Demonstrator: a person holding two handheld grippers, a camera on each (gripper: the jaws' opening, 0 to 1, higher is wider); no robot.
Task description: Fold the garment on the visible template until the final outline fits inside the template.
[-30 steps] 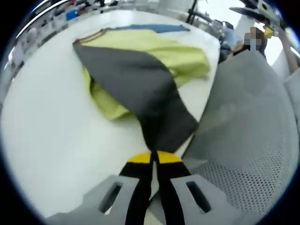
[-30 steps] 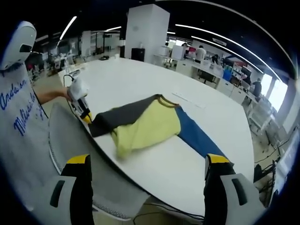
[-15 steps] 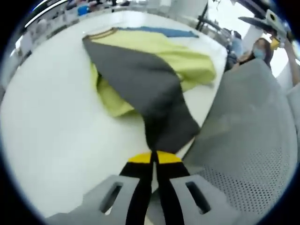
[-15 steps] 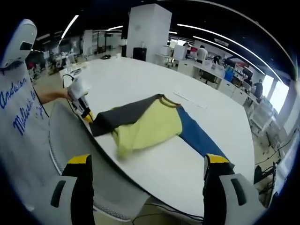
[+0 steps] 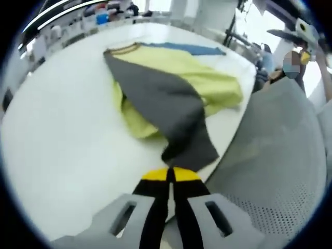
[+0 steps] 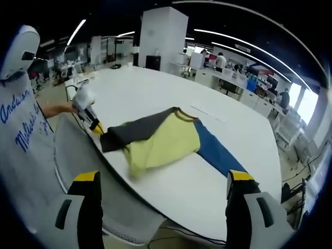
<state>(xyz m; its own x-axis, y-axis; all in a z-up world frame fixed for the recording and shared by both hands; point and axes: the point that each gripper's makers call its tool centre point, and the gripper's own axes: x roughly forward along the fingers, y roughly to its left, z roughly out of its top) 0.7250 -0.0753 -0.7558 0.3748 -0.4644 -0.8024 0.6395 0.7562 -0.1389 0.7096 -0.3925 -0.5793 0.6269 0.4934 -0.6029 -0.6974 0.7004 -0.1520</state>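
Barely started I'd say: garment (image 6: 161, 140) lies rumpled on the tabletop (image 6: 155, 93), my left hand-held gripper (image 5: 170, 174) pinching its grey sleeve (image 5: 171, 111), right hand-held gripper (image 6: 163, 179) wide open, empty.

- The left gripper (image 5: 170, 175) has its yellow-tipped jaws pressed together at the near edge of the desk (image 5: 62, 135), just short of the garment's grey end.
- From the right gripper view, that left gripper (image 6: 93, 123) is held by a bare forearm (image 6: 54, 109) beside the desk's edge.
- The right gripper (image 6: 163, 179) hangs back from the desk, jaws spread wide.
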